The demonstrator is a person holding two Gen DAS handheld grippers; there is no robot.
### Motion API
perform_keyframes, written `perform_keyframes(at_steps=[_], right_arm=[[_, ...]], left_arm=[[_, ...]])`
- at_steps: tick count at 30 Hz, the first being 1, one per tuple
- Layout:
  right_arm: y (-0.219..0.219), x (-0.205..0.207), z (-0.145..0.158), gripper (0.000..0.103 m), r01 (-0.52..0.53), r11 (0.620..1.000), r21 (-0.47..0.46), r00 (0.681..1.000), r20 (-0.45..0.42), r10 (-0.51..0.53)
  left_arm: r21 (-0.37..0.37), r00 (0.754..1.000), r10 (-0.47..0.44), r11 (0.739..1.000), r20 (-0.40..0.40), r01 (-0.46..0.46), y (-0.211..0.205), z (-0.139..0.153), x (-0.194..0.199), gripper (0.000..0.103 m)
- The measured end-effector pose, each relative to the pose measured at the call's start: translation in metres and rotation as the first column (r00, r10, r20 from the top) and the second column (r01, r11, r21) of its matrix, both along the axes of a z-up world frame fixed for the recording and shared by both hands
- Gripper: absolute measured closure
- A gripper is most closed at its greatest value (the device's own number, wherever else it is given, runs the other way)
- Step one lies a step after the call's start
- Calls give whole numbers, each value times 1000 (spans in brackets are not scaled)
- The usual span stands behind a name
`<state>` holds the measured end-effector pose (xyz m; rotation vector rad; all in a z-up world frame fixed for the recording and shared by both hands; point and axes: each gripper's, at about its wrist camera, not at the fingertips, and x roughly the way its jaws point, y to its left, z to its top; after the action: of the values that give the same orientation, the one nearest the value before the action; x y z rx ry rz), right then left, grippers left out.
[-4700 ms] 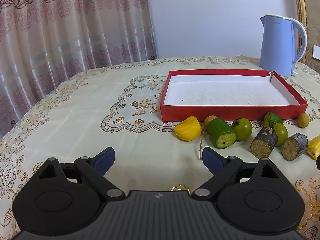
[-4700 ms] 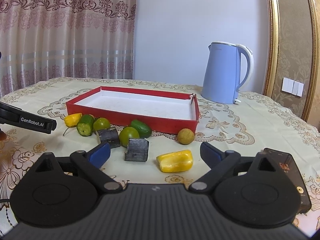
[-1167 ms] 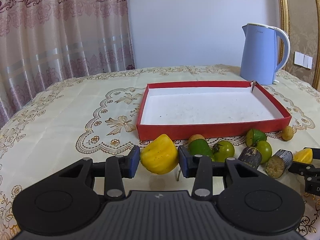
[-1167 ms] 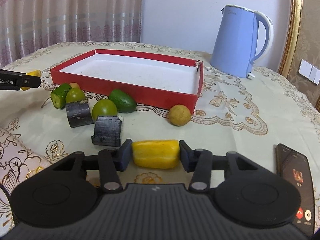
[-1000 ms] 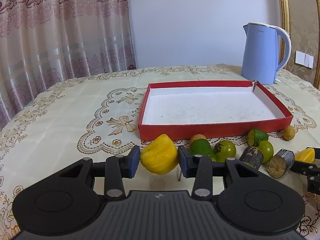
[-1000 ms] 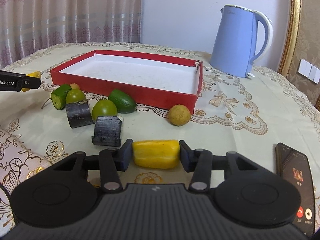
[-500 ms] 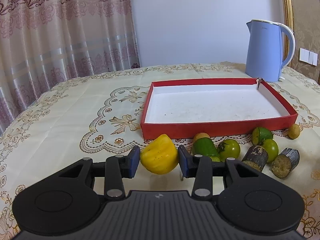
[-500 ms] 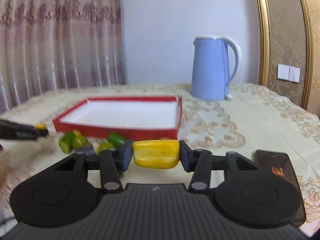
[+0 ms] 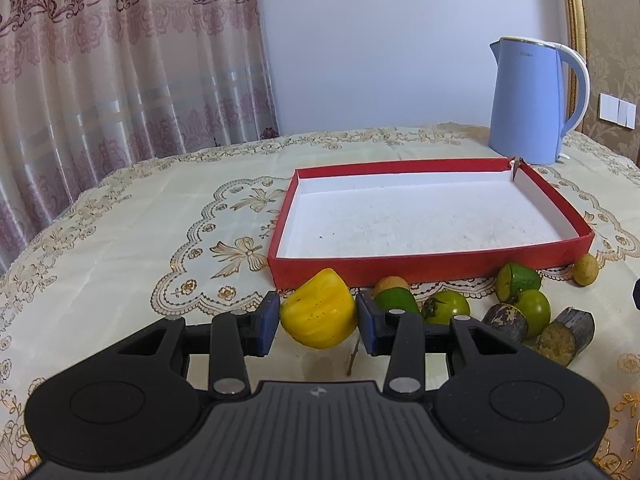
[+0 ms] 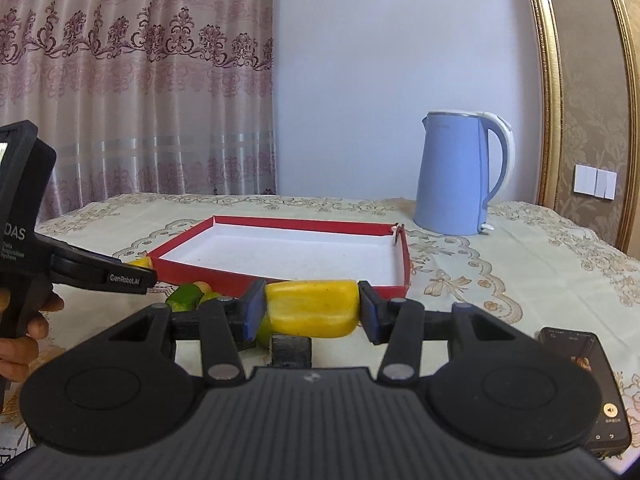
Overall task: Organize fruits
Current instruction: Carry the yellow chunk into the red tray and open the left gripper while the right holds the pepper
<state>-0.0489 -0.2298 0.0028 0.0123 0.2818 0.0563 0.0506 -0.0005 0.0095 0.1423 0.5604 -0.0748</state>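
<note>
My left gripper (image 9: 318,322) is shut on a rounded yellow fruit piece (image 9: 320,312), just in front of the near wall of the red tray (image 9: 432,268). My right gripper (image 10: 312,312) is shut on a long yellow fruit piece (image 10: 314,306), held above the table in front of the red tray (image 10: 402,268). Beside the tray's near wall lie green fruits (image 9: 448,306), dark cut cylinders (image 9: 564,334) and a small tan fruit (image 9: 585,275). The tray's white floor holds nothing.
A blue kettle (image 9: 532,104) stands behind the tray's far right corner. A phone (image 10: 580,384) lies on the tablecloth at the right. The left gripper's body (image 10: 40,248) and a hand (image 10: 24,332) fill the left of the right wrist view. Curtains hang behind.
My right gripper has lifted the long yellow piece off the table and tipped up toward level, so the tray sits farther ahead. The left gripper still holds its yellow piece in place.
</note>
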Motion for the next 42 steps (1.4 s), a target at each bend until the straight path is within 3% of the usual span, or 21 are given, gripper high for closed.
perform_keyframes(at_steps=[42], right_arm=[[-20, 2, -12, 57, 19, 999, 38, 999, -29, -18]], left_arm=[[79, 999, -33, 996, 26, 31, -30, 12, 38, 63]])
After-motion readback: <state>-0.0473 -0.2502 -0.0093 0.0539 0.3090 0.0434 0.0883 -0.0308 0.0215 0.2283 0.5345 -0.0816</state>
